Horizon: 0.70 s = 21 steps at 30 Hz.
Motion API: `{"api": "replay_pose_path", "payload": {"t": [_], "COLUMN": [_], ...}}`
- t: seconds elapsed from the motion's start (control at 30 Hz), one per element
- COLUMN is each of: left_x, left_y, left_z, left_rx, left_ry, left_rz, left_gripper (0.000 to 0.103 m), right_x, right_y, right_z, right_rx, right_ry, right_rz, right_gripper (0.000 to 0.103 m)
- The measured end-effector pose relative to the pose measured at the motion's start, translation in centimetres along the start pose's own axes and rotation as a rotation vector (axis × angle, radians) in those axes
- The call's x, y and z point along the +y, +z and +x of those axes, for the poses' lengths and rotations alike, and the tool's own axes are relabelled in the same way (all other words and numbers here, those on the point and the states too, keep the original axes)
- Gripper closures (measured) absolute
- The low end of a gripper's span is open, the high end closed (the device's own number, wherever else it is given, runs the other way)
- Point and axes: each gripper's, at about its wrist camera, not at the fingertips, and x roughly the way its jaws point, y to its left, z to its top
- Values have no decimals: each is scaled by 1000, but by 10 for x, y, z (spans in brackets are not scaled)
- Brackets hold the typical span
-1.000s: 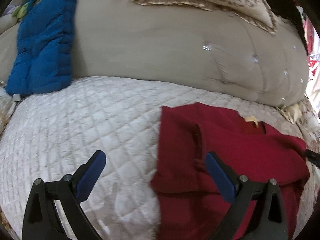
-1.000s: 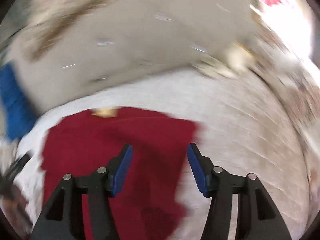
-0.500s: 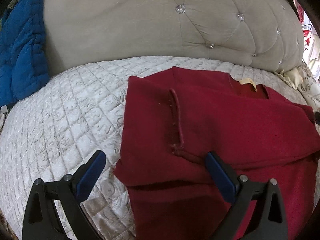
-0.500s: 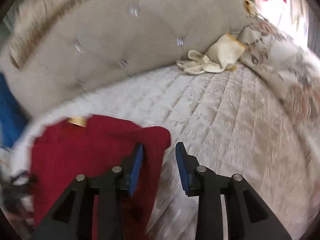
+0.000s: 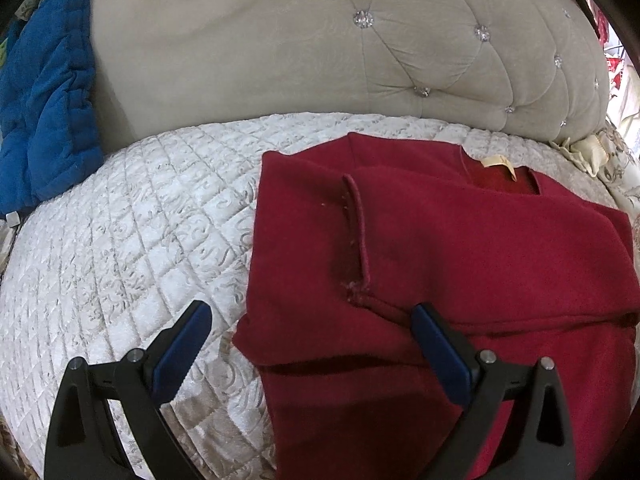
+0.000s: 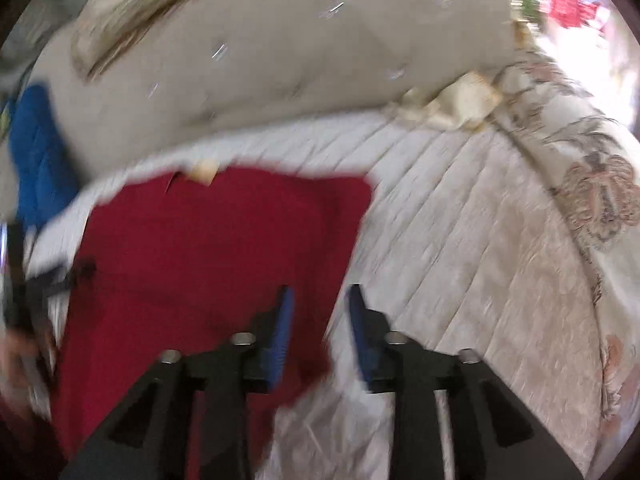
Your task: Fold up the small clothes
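Note:
A dark red garment (image 5: pixel 460 264) lies on the white quilted bed cover (image 5: pixel 120 232), its sleeve folded across the body and a yellow neck label (image 5: pixel 496 162) at the far side. My left gripper (image 5: pixel 310 344) is wide open and empty, just above the garment's near left edge. In the blurred right wrist view the same garment (image 6: pixel 208 264) fills the left half. My right gripper (image 6: pixel 320 320) is open with a narrow gap and empty, over the garment's right edge.
A beige tufted headboard (image 5: pixel 320 48) runs along the far side. A blue quilted cloth (image 5: pixel 44 92) leans at the far left. A cream cloth (image 6: pixel 456 104) and a floral bedspread (image 6: pixel 580 208) lie to the right. The other gripper (image 6: pixel 24 280) shows at the left edge.
My left gripper moved right and forward over the red garment, staying wide open. My right gripper narrowed its gap and swung along the garment's right edge; its view is blurred by motion.

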Motion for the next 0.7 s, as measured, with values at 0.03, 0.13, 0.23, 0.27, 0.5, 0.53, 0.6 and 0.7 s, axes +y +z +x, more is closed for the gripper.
{"api": "replay_pose_path", "payload": {"t": [0.03, 0.13, 0.23, 0.27, 0.5, 0.53, 0.6, 0.7], "left_x": [0, 0, 0, 1, -1, 0, 0, -2], "left_y": [0, 0, 0, 1, 0, 0, 0, 0], "left_z": [0, 1, 2, 2, 2, 2, 3, 2], "left_rx": [0, 0, 2, 3, 2, 3, 6, 1], "left_ry": [1, 0, -4, -6, 12, 12, 13, 20], "left_rz": [1, 4, 3, 2, 12, 10, 6, 11], "left_gripper": [1, 1, 1, 1, 1, 1, 1, 1], "right_x": [-5, -9, 9, 12, -2, -1, 7, 31], "right_y": [8, 20, 19, 18, 10, 10, 4, -11], "right_z": [7, 42, 48, 43, 32, 23, 4, 4], "right_rx": [-7, 77, 55, 15, 13, -6, -38, 6], "right_ry": [2, 67, -37, -83, -144, -132, -104, -88], "right_rz": [38, 116, -27, -57, 15, 22, -1, -120], "right_gripper": [73, 86, 103, 103, 103, 103, 103, 103]}}
